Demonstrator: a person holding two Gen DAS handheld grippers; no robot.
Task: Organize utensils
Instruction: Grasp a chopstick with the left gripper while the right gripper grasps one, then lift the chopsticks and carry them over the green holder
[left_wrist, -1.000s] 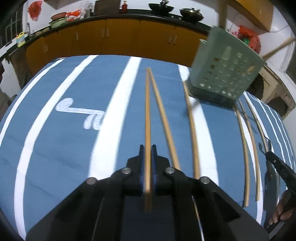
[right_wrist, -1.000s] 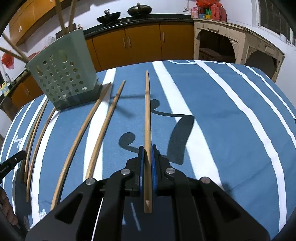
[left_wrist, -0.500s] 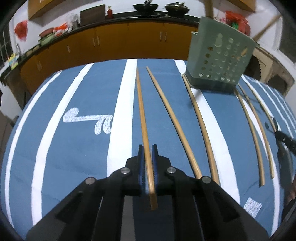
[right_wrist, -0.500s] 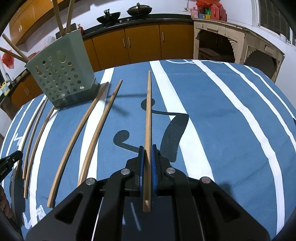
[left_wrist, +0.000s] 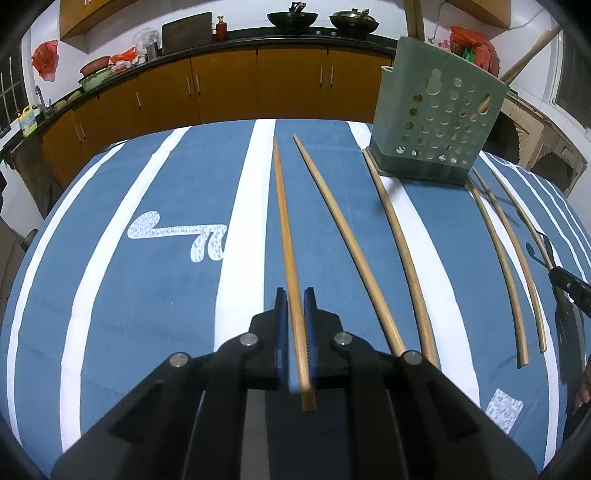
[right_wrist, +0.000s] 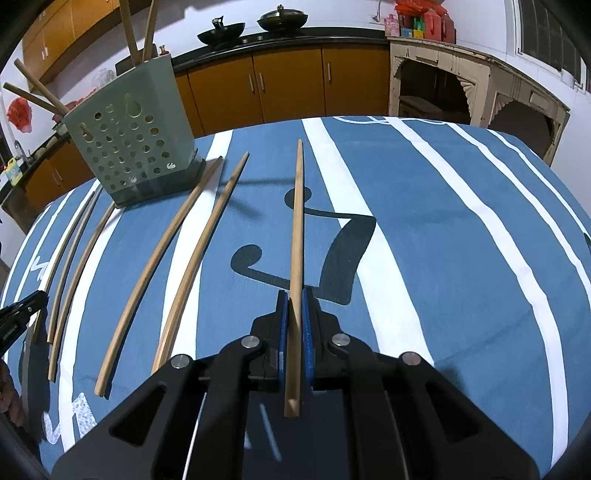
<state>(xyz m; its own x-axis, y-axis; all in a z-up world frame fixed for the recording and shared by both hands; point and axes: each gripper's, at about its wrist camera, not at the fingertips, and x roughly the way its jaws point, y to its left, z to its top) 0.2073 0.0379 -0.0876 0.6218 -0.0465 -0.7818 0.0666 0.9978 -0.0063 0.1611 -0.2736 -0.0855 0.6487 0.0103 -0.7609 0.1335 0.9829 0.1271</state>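
Chopsticks (left_wrist: 402, 254) mostly lie on the blue cloth (left_wrist: 147, 295); few stand in the green holder (left_wrist: 437, 114), upper right. Left gripper (left_wrist: 294, 325) straddles one chopstick (left_wrist: 286, 236), pads slightly apart. Right gripper (right_wrist: 293, 325) is clamped on another chopstick (right_wrist: 297, 221).

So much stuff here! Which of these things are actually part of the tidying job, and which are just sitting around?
Part of the job:
- left claw and the chopstick between its pads
- right claw and its chopstick
- loose chopsticks on the cloth
- green holder with holes

Just lying about:
- two woks on the counter
- red bags
- yellow bottle
- striped blue tablecloth
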